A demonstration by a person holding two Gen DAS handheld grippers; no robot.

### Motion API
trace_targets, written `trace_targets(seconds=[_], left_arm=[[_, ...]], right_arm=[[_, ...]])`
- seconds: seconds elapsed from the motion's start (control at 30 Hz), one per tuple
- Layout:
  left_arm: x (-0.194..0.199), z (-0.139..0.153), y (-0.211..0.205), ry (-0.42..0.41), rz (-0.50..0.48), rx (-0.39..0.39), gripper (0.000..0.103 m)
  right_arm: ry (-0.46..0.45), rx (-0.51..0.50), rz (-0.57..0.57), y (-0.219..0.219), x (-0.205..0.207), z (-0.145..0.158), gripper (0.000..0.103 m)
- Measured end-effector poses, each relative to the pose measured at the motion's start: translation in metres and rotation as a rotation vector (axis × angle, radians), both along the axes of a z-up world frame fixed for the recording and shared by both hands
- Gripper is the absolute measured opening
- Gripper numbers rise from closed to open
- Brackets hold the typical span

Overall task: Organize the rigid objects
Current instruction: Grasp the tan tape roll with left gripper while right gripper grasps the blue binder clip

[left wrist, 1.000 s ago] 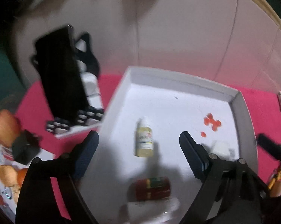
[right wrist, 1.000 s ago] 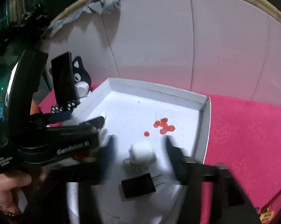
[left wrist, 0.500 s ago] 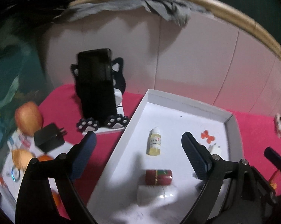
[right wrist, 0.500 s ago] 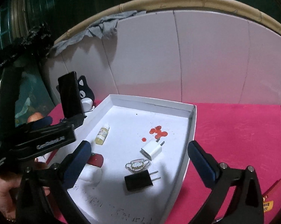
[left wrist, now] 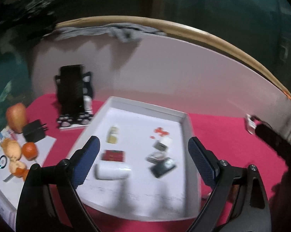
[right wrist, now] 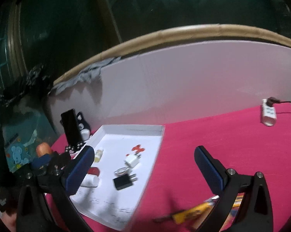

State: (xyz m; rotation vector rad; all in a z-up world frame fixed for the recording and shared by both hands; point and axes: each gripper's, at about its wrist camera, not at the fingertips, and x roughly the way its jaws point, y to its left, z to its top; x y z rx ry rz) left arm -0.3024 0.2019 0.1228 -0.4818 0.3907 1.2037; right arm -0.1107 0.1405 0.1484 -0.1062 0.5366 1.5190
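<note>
A white tray (left wrist: 145, 104) (right wrist: 130, 128) lies on the pink cloth. In it are a small yellow bottle (left wrist: 112, 135) (right wrist: 99, 154), a red tube (left wrist: 113, 155), a white tube (left wrist: 112, 171), a white plug (right wrist: 131, 159), a black charger (left wrist: 162, 167) (right wrist: 124, 181) and red beads (left wrist: 160, 132). My left gripper (left wrist: 143, 160) is open and empty above the tray's near part. My right gripper (right wrist: 143, 166) is open and empty, high above the tray's right edge. The left gripper also shows at the left edge of the right wrist view (right wrist: 48, 160).
A black phone on a cat-shaped stand (left wrist: 72, 94) (right wrist: 72, 127) stands left of the tray. A second black charger (left wrist: 34, 131), an apple (left wrist: 16, 116) and oranges (left wrist: 29, 150) lie far left. A white power strip (right wrist: 268, 114) lies far right. A yellow item (right wrist: 191, 212) lies near front.
Both grippers have pulled back and up from the tray, so more of the table shows. Both stay open and empty. The tray's contents have not moved.
</note>
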Motion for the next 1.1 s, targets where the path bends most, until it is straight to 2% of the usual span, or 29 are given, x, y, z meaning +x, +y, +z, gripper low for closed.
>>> trace_targets(seconds=[0.23, 0.57, 0.7, 0.83, 1.03, 1.07, 1.1], left_arm=[[0.054, -0.015, -0.021, 0.023, -0.184, -0.029, 0.093], [0.140, -0.060, -0.054, 0.075, -0.500, -0.154, 0.093], [0.170, -0.073, -0.059, 0.137, -0.553, -0.172, 0.093], [0.195, -0.084, -0.062, 0.203, -0.590, -0.151, 0.093], [0.223, -0.095, -0.064, 0.274, -0.634, -0.133, 0.093], [0.227, -0.097, -0.064, 0.281, -0.638, -0.133, 0.089], [0.230, -0.099, -0.064, 0.290, -0.641, -0.134, 0.076]], right_arm=[[0.038, 0.033, -0.136, -0.037, 0.057, 0.000, 0.103], [0.114, -0.021, -0.279, -0.073, 0.122, -0.031, 0.103], [0.115, -0.074, -0.303, -0.081, 0.139, -0.049, 0.103], [0.107, -0.136, -0.311, -0.089, 0.152, -0.068, 0.103], [0.175, -0.173, -0.338, -0.102, 0.175, -0.084, 0.103], [0.175, -0.174, -0.337, -0.103, 0.176, -0.084, 0.103], [0.171, -0.174, -0.331, -0.104, 0.177, -0.084, 0.103]])
